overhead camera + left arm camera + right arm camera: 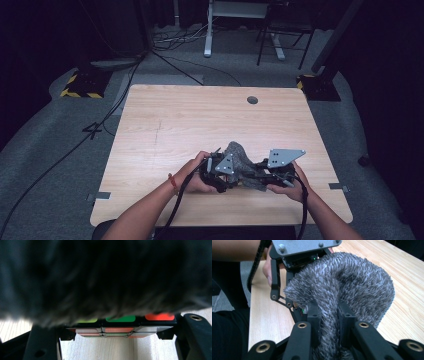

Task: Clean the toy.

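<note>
While sitting near the desk's front edge, right tongs pinching grey fuzzy cloth; left tongs clamping colour cube under that cloth, cube resting on desk.

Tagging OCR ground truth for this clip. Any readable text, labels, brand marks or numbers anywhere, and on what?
None readable.
Puzzle cube between the left tongs: plain colour stickers, no print.
Grey fuzzy cloth pinched by the right tongs: no tag or label seen.
Grey plates on the tongs: only screw holes.
Table: bare wood, no marking.
Yellow-black hazard stripes on a floor base: a pattern, no words.
</note>
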A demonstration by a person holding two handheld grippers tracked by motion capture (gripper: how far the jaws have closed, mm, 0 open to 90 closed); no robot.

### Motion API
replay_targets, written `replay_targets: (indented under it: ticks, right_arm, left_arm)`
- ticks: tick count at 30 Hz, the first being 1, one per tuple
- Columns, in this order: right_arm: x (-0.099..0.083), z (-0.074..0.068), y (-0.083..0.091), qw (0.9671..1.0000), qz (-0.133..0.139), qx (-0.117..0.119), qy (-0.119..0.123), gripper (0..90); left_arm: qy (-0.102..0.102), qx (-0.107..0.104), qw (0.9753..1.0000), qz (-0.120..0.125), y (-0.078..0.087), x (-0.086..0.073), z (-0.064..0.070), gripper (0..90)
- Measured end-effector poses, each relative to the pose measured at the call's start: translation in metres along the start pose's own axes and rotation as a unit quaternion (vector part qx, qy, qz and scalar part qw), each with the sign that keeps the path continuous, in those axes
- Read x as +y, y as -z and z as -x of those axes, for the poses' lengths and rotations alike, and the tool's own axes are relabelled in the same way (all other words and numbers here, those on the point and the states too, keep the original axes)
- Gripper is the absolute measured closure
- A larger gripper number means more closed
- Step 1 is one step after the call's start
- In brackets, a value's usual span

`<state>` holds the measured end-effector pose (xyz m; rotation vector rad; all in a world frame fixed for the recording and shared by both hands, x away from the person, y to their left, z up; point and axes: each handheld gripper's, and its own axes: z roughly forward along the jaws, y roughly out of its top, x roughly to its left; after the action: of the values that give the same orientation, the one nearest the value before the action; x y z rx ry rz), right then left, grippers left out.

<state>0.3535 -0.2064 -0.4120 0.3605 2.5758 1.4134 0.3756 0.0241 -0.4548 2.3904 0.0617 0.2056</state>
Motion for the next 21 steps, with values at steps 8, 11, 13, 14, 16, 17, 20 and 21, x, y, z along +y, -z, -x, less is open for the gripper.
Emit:
replay_targets:
  ticks: [8, 11, 13, 14, 16, 17, 20, 21]
  right_arm:
    - [-0.003, 0.003, 0.002, 0.9998, -0.015, -0.015, -0.002, 76.1]
    - [-0.005, 0.006, 0.004, 0.9992, -0.026, -0.031, -0.003, 76.2]
    - [-0.007, 0.009, 0.006, 0.9989, -0.028, -0.036, -0.007, 76.2]
    - [-0.007, 0.009, 0.006, 0.9989, -0.027, -0.037, -0.007, 76.2]
    - [-0.005, 0.007, 0.007, 0.9993, -0.022, -0.030, -0.004, 76.2]
    - [-0.004, 0.005, 0.006, 0.9995, -0.019, -0.025, -0.004, 76.2]
    - [0.004, -0.004, 0.000, 0.9997, -0.017, -0.010, 0.012, 76.2]
    - [0.006, -0.007, -0.002, 0.9997, -0.019, -0.007, 0.015, 76.2]
  left_arm:
    - [0.004, -0.003, 1.0000, 0.001, 0.002, -0.001, -0.001, 33.9]
    - [0.007, 0.000, 1.0000, 0.003, 0.005, -0.002, -0.002, 33.9]
    - [0.010, 0.002, 0.9999, 0.004, 0.006, -0.003, -0.003, 33.8]
    - [0.011, 0.001, 0.9999, 0.007, 0.006, -0.003, -0.003, 33.9]
    - [0.013, 0.003, 0.9999, 0.005, 0.005, -0.002, -0.004, 33.9]
    - [0.013, 0.005, 0.9999, 0.005, 0.004, -0.002, -0.004, 33.8]
    - [0.010, 0.005, 0.9999, -0.001, 0.002, 0.000, -0.003, 33.8]
    - [0.009, 0.004, 0.9999, 0.001, 0.001, 0.000, -0.003, 33.9]
